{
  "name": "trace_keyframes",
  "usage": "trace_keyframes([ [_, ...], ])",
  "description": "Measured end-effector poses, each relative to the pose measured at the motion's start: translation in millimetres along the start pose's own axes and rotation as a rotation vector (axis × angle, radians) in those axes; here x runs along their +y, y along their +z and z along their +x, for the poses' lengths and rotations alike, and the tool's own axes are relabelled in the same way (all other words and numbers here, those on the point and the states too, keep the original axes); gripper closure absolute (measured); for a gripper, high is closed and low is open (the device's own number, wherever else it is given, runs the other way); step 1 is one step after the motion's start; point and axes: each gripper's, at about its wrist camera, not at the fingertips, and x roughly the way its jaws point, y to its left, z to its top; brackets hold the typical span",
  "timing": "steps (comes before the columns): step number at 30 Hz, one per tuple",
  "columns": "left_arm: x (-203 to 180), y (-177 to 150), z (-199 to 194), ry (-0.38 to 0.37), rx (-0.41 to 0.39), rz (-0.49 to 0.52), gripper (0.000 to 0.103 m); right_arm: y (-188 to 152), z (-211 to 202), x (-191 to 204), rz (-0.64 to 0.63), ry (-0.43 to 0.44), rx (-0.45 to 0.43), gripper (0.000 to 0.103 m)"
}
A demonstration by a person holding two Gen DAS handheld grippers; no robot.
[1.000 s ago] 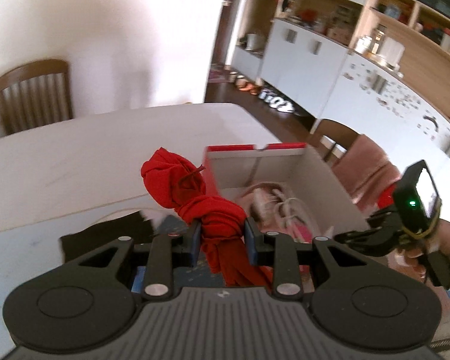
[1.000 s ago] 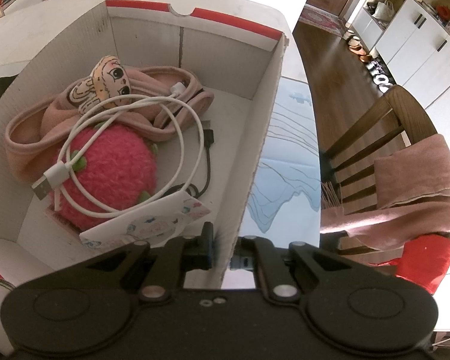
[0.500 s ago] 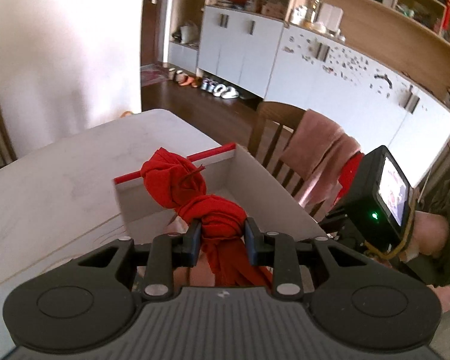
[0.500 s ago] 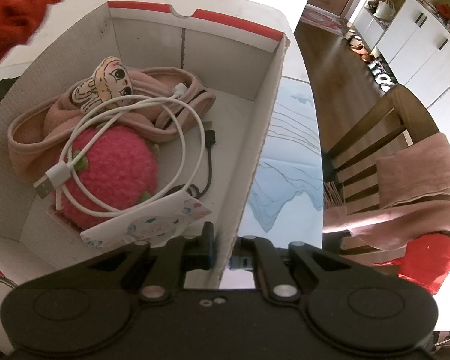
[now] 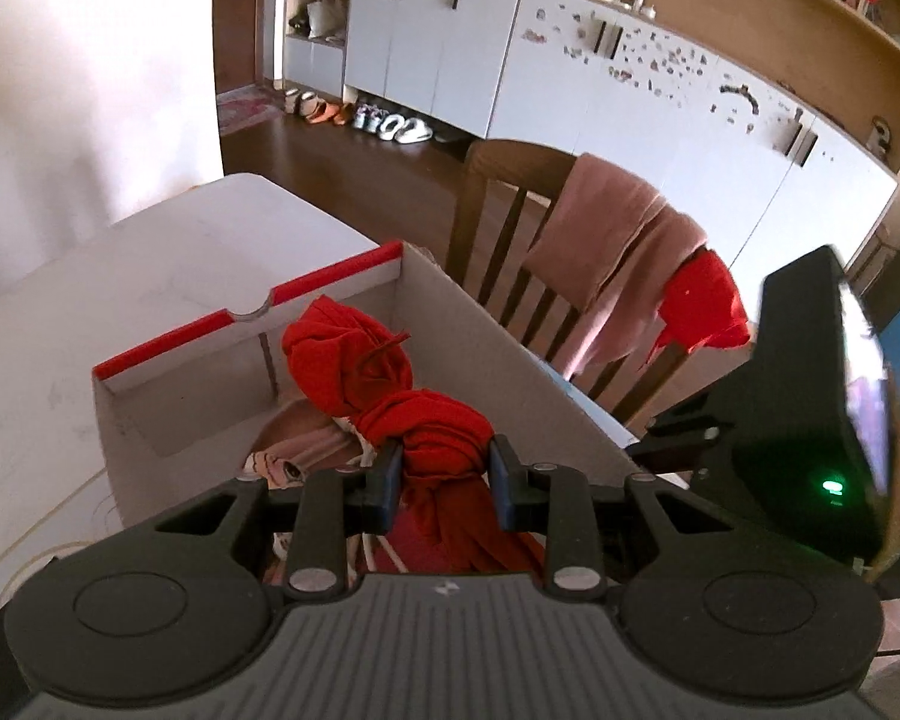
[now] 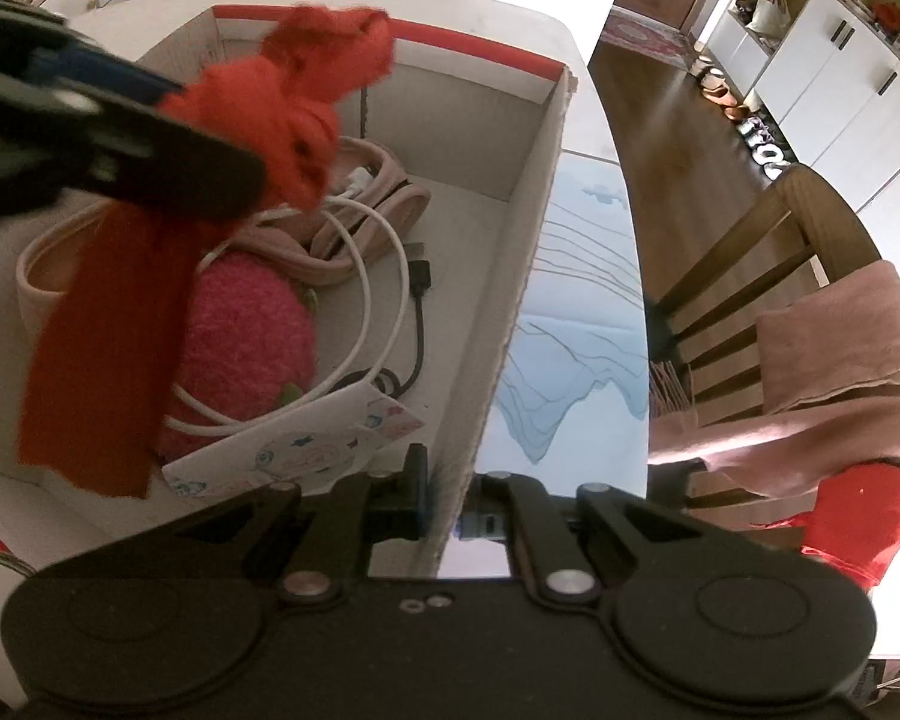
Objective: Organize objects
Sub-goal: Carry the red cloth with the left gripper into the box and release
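My left claw (image 5: 444,474) pinching knotted red cloth (image 5: 390,384) above cardboard box (image 5: 486,354), cloth's long axis runs fwd-back w/ tail hanging below me, pink plush (image 6: 246,324), white cable (image 6: 378,276) underneath, my right claw (image 6: 447,501) clamped on box wall.

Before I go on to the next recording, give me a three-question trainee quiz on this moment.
1. True or false: the left hand-held gripper is shut on the red knotted cloth.
2. What does the right hand-held gripper clamp? A) the white cable B) the cardboard box wall C) the chair
3. Fill in: in the right wrist view, the cloth hangs above the pink ____ toy.

Key:
1. True.
2. B: its jaws pinch the cardboard box wall.
3. Plush: the pink plush toy lies in the box under the white cable.
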Motion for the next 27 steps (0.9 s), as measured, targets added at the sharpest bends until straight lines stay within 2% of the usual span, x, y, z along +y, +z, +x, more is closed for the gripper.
trace_keyframes([
  [8,6.0,-2.3,29.3,0.014,0.085,0.004,0.075,-0.4,-0.2,0.6,0.002,0.002,0.000,0.097],
  [12,12.5,-6.4,33.3,-0.014,0.090,-0.047,0.071,-1.1,-0.5,-0.1,0.005,0.003,-0.001,0.097],
  [14,14.4,-7.7,31.5,-0.017,0.084,-0.059,0.058,-1.3,-0.8,0.2,0.006,0.003,-0.002,0.097],
  [16,15.1,-9.3,27.5,-0.022,0.069,-0.069,0.039,-1.5,-0.8,0.0,0.005,0.003,-0.002,0.097],
  [19,19.7,-9.7,18.1,-0.041,0.035,-0.111,0.037,-1.6,-0.9,0.0,0.006,0.003,-0.002,0.097],
  [27,35.8,-17.7,-21.7,0.013,-0.040,-0.175,0.037,-0.9,-2.2,0.5,-0.001,0.002,0.000,0.097],
])
